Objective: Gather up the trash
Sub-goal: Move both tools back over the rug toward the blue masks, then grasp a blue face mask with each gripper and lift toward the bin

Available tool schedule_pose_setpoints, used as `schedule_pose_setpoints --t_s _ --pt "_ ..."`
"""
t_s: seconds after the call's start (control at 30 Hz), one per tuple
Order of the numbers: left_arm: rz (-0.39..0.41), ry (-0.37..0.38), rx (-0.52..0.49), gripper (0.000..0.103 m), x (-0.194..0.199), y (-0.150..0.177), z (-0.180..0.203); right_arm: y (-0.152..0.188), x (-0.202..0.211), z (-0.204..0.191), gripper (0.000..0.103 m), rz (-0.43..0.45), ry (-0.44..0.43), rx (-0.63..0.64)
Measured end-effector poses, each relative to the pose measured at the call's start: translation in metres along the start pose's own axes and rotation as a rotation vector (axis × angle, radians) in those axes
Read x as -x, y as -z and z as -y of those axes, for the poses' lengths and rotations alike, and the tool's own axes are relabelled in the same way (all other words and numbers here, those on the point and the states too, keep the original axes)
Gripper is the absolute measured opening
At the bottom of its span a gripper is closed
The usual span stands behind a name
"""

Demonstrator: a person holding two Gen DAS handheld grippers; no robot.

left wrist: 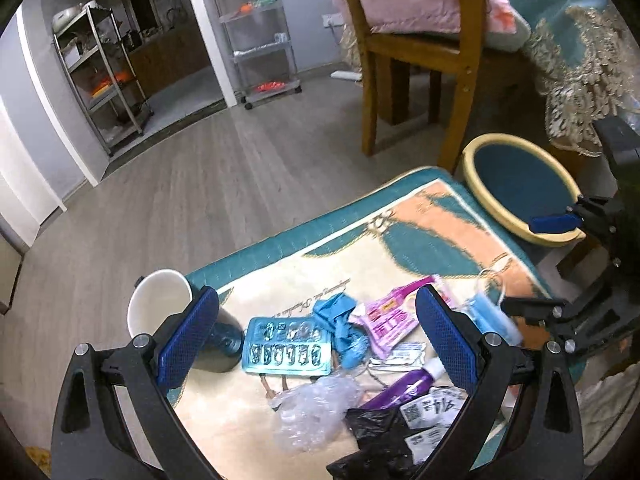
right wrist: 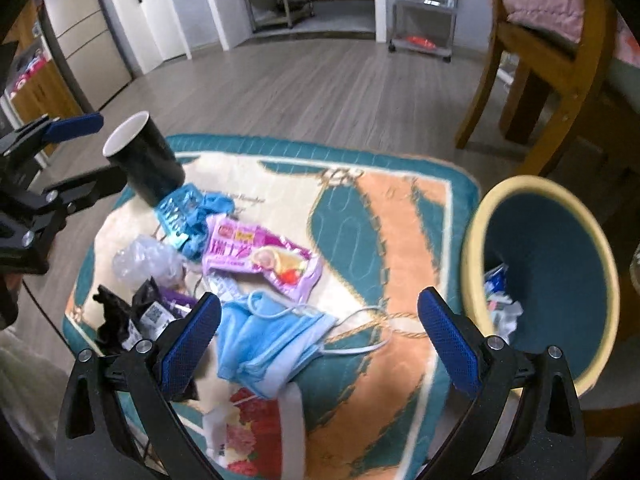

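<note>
Two grippers hang above a patterned rug (right wrist: 400, 216) strewn with trash. The left gripper (left wrist: 316, 344) has its fingers spread wide and empty over a blue blister tray (left wrist: 286, 346), a crumpled blue glove (left wrist: 344, 330) and clear plastic wrap (left wrist: 312, 410), with a black cup (left wrist: 168, 312) just beside its left finger. The right gripper (right wrist: 318, 344) is likewise wide open and empty above a blue face mask (right wrist: 272, 344). A pink snack wrapper (right wrist: 260, 254) lies just beyond the mask. A bin (right wrist: 472, 240) with a yellow rim stands at the rug's right edge, some scraps inside.
</note>
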State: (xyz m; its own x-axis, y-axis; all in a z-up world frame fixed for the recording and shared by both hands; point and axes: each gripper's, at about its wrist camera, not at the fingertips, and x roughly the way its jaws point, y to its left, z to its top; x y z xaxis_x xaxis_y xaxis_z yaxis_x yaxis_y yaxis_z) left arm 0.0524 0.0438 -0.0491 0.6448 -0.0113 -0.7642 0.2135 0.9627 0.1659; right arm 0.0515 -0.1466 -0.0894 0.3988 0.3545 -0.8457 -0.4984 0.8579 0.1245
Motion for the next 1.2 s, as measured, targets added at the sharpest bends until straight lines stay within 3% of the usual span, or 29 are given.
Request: schedule_pose_setpoints --t_s 0.13,0.33,0.47,0.57,0.77,0.87,1.13,1.2 --pt "-0.021 -0.005 0.000 0.097 -0.008 0.002 0.000 0.006 -0.018 -0.005 0.094 -0.082 -0.021 -0.016" --pt "-0.025 0.003 -0.012 0.097 -0.008 0.000 0.005 0.016 -0.039 -0.008 0.056 -0.202 -0.068 -0.082" --pt "-0.026 0.026 -0.007 0.097 -0.009 0.001 0.008 0.018 -0.041 -0.005 0.018 -0.236 -0.089 -0.116" --pt "-0.045 0.053 0.003 0.097 -0.015 0.004 0.014 0.012 -0.030 0.005 0.009 -0.207 -0.107 -0.162" --pt "-0.122 0.141 0.003 0.096 -0.037 0.014 0.034 -0.001 -0.011 0.024 0.008 -0.128 -0.098 -0.198" --pt "-0.165 0.177 -0.026 0.095 -0.048 0.021 0.052 -0.004 -0.003 0.031 0.008 -0.100 -0.051 -0.186" --pt "-0.228 0.193 -0.124 0.088 -0.066 0.032 0.093 -0.010 0.012 0.044 0.008 -0.047 -0.019 -0.175" --pt "-0.243 0.209 -0.119 0.080 -0.069 0.032 0.096 -0.010 0.013 0.045 0.008 -0.046 -0.021 -0.173"
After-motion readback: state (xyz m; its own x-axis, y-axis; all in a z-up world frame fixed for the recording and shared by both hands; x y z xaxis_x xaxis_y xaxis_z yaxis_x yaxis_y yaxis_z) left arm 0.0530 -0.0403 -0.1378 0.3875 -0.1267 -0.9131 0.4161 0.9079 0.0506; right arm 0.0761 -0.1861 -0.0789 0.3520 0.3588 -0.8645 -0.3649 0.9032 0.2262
